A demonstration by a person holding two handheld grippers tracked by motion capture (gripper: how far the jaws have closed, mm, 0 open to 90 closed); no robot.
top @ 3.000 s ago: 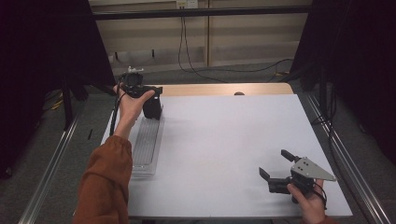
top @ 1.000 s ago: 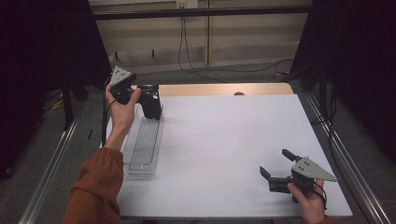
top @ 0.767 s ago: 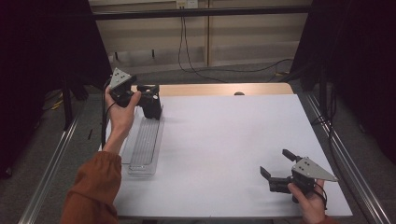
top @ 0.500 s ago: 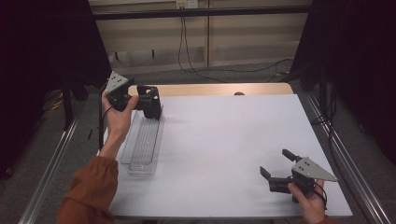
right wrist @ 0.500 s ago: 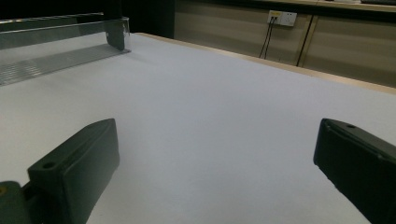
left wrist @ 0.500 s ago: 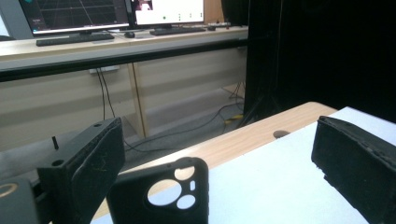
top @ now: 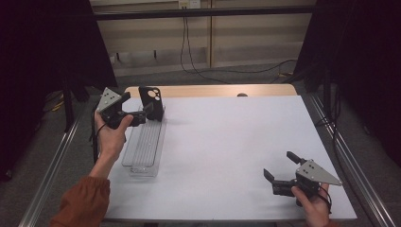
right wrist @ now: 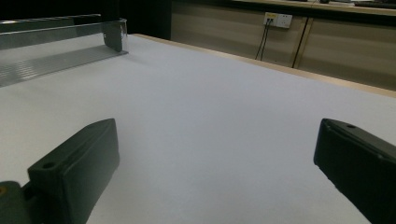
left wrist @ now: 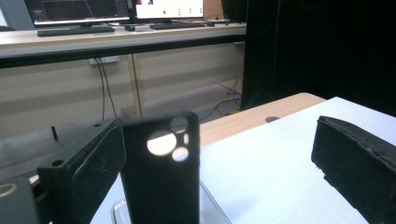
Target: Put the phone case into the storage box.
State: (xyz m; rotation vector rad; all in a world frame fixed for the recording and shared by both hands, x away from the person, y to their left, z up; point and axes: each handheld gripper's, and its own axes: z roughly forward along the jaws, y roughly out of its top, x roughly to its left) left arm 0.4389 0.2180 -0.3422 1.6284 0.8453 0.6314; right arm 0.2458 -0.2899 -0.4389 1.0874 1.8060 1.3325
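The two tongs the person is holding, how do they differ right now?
The left tongs are lifted at the far left of the table, jaws around a black phone case that stands upright in the end of a clear tray; the right tongs sit low at the near right corner with bare table between their jaws. Both are black, both stand open, and each carries a grey three-cornered plate.

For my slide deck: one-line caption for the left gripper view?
Open left claw beside a black phone case standing upright in a clear tray.
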